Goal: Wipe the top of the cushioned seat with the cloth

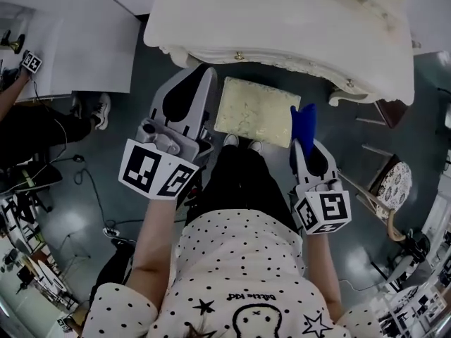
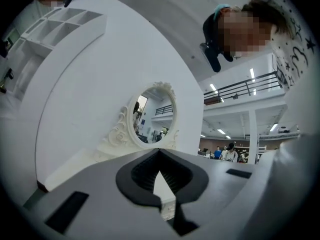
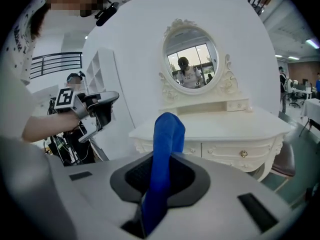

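Note:
The cushioned seat (image 1: 257,111), cream with a pale pattern, stands on the floor below me, half tucked under the white dressing table (image 1: 282,20). My right gripper (image 1: 303,145) hangs just right of the seat, above its right edge, shut on a blue cloth (image 1: 304,122). The cloth (image 3: 167,134) sticks up out of the right gripper (image 3: 162,156) in the right gripper view. My left gripper (image 1: 204,70) is raised at the seat's left side, shut with nothing in it. It (image 2: 160,151) points at the table's oval mirror (image 2: 154,116).
The dressing table (image 3: 215,129) with its mirror (image 3: 190,61) faces me. A patterned chair (image 1: 391,182) stands at the right. A white desk (image 1: 77,41) with another person's arm (image 1: 10,94) is at the left. Cables (image 1: 91,189) lie on the floor.

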`<state>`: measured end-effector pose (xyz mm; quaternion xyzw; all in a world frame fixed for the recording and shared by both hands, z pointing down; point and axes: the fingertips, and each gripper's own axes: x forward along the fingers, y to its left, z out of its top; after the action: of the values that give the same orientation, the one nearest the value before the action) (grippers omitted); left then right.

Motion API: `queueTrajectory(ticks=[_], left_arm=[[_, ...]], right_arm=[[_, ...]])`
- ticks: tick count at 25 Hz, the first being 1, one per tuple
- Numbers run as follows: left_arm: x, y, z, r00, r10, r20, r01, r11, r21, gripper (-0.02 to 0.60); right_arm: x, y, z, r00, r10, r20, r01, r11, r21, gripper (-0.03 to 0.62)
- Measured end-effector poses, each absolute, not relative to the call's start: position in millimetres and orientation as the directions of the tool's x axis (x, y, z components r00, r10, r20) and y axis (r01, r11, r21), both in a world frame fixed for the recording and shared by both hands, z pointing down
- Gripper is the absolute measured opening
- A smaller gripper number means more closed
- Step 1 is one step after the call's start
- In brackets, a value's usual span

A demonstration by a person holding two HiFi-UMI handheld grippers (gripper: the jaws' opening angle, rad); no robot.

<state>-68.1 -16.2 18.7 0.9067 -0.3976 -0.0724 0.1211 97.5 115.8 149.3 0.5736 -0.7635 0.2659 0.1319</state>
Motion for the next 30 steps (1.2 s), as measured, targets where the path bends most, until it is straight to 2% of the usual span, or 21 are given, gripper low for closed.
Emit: queueTrajectory(ticks=[11,30], left_arm=[[-89,-10,-43,0.686,-0.714,-0.142,-0.672,-0.696,0.252,-0.002],[-71,9,-29,0.711,-0.698,-0.088,-0.665,-0.707,0.239,-0.002]], right_arm=[[75,114,94,-0.321,-0.847,0.424,-0.943,0.242,-0.23,0.064],[81,123,91,-0.309,-0.858,0.41,-0.948,0.244,-0.204,0.064]])
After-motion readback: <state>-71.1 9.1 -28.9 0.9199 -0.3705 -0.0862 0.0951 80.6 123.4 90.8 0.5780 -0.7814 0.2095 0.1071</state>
